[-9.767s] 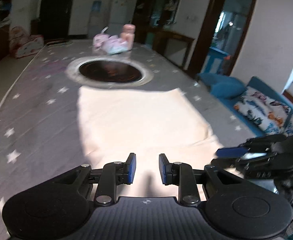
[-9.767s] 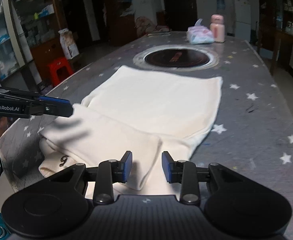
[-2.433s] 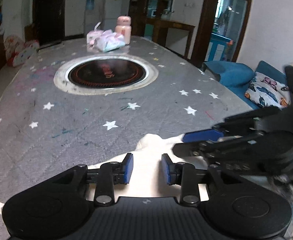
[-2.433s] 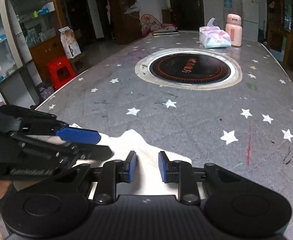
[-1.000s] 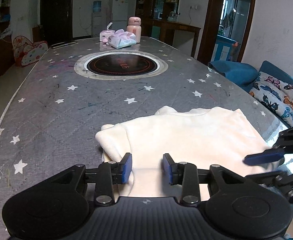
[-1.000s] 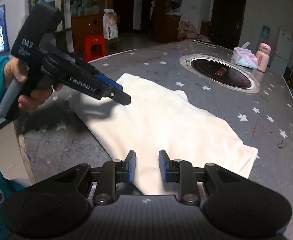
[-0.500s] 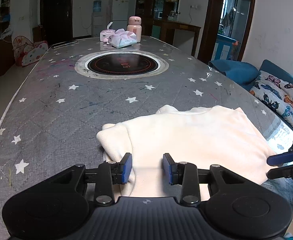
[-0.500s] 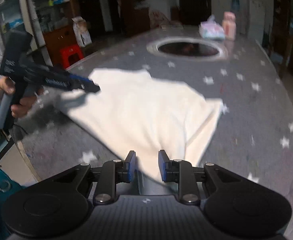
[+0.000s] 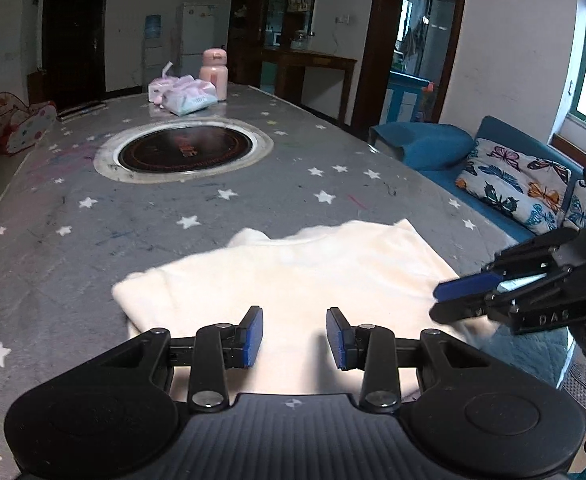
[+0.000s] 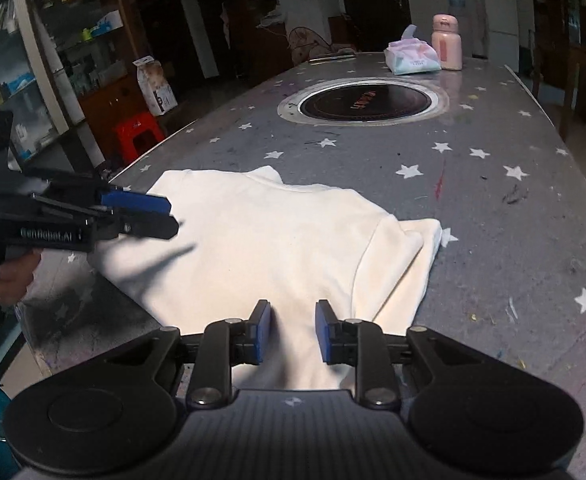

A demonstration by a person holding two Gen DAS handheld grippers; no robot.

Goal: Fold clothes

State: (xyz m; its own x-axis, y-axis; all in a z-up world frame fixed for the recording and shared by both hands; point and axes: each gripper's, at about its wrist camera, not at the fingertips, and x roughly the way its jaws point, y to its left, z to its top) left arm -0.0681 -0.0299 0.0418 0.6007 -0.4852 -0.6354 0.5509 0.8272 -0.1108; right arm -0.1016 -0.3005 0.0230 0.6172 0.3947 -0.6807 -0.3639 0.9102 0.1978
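A cream garment (image 9: pixel 301 276) lies folded into a compact rectangle near the front edge of the grey star-patterned table (image 9: pixel 93 216); it also shows in the right wrist view (image 10: pixel 277 236). My left gripper (image 9: pixel 295 336) is open and empty, hovering over the garment's near edge. My right gripper (image 10: pixel 291 330) is open and empty over the garment's near right part. The right gripper shows in the left wrist view (image 9: pixel 465 296) at the garment's right edge. The left gripper shows in the right wrist view (image 10: pixel 141 216) above the garment's left side.
A round inset burner (image 9: pixel 185 152) sits in the table's middle. A tissue pack (image 9: pixel 187 96) and a pink bottle (image 9: pixel 214 72) stand at the far end. A blue sofa with a butterfly pillow (image 9: pixel 517 184) is to the right. A red stool (image 10: pixel 139 134) and shelves are to the left.
Both grippers have drawn closer over the folded garment. The right gripper has come back in at the garment's right edge. The garment lies as before.
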